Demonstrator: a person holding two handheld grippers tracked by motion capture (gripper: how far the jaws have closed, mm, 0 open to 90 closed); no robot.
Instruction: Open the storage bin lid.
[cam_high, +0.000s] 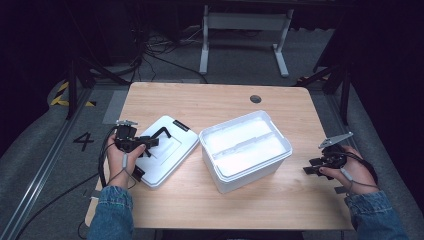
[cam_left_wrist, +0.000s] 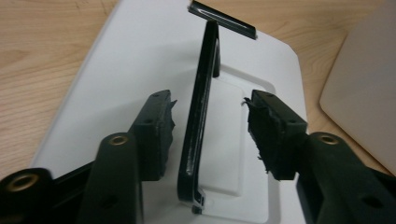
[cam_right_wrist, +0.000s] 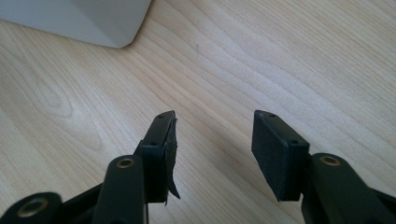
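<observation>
Dark floor with trailing cables and a white frame stand is lying beyond the wooden surface (cam_high: 210, 100). On it, a white lid (cam_high: 165, 150) is resting flat near the left edge, and a white open bin (cam_high: 245, 150) is sitting just beside it, toward the middle.

The left tool (cam_high: 145, 142) is hovering over the lid with its jaws standing apart on either side of the lid's black handle (cam_left_wrist: 198, 116), which is standing upright from a shallow recess. In the left gripper view, neither pad is touching the handle yet; there is a gap on both sides. The right tool (cam_high: 312, 167) is waiting near the right edge, well apart from the bin, its jaws spread over bare wood and gripping nothing.

The lid is looking like thin moulded plastic: light, fairly stiff, smooth and likely slippery on its flat faces, so the broad top is offering little purchase. The handle is the sensible place to take hold, a narrow rigid bar that fits between the pads. Closing near its middle should be keeping the lid level; pinching toward one end would probably be letting it swing and tilt. A black clip (cam_left_wrist: 223, 18) is sitting at the lid's far rim, too shallow to be a good hold.
</observation>
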